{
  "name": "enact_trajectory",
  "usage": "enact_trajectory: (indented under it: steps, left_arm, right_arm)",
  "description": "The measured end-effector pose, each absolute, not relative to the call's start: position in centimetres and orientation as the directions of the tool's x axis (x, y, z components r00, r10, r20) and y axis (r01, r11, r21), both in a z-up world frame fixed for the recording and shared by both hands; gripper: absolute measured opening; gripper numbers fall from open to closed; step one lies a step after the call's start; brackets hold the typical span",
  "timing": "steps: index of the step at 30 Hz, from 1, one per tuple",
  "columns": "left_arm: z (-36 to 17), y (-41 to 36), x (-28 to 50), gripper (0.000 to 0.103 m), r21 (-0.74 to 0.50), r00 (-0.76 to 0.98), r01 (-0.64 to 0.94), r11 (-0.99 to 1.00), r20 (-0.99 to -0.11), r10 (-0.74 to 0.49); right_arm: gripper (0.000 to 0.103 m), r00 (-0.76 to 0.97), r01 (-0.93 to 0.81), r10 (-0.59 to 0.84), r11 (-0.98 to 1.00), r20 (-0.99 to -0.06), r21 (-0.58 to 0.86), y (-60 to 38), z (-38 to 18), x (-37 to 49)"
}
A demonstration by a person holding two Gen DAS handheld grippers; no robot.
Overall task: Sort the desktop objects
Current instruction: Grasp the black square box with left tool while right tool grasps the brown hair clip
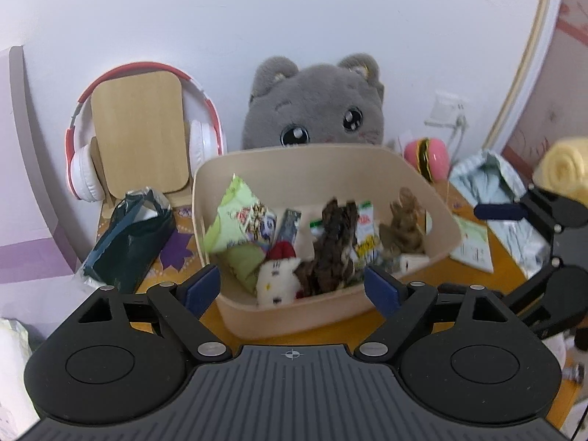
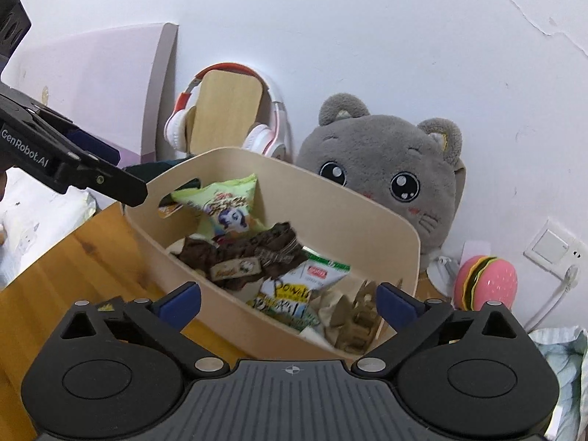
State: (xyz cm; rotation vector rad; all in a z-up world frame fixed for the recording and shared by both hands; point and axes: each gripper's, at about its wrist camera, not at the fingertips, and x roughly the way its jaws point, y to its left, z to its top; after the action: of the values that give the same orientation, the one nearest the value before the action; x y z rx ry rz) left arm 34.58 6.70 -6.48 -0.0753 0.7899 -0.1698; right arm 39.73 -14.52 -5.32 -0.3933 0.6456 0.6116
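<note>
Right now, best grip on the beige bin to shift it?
Take the beige bin by its near long wall, from above: the rim is thin and bare there, and the open right gripper already faces it. The end handle slot suits a sideways approach.

Grey plush cat (image 2: 386, 169), headphones (image 1: 88, 169) on wooden stand (image 1: 139, 136).
</note>
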Motion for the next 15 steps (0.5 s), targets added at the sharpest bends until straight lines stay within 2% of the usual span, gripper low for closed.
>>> enact_trajectory:
  steps: [15]
  left_arm:
    - [-13.6,6.4,31.8,0.087,-0.08,0.573,0.113,0.99,-0.809,-0.13]
  right_arm:
    - [0.103,0.534,-0.669,0.371,0.735,-0.759,-0.111,-14.6,-11.3,36.2]
